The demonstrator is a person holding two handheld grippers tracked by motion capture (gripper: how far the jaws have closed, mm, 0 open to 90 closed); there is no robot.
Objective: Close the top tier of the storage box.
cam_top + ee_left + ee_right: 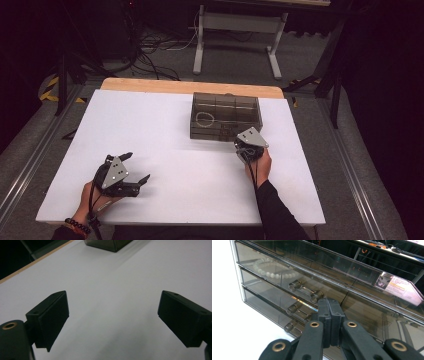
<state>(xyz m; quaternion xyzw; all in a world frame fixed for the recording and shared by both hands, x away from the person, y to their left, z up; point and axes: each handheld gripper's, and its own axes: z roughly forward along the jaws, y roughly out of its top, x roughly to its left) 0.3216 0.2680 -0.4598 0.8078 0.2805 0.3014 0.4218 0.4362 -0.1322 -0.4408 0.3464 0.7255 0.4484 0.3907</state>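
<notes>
A smoky see-through drawer box (226, 116) stands at the back right of the white table (165, 125). A white bead bracelet (204, 118) lies in its top drawer. In the right gripper view the box front (367, 302) has three stacked drawers with clear bar handles, and the bracelet (270, 271) sits at the upper left. My right gripper (329, 305) is shut, with its tips just below the right post of the top handle (305, 291). From above, the right gripper (239, 142) sits at the box's front right corner. My left gripper (136, 167) is open over bare table at the near left, its jaws (113, 300) wide apart around nothing.
A wooden strip (150, 85) runs along the table's far edge. Beyond it on the floor are cables (150, 50) and a white desk frame (235, 30). Metal rails (30, 160) run along both sides of the table.
</notes>
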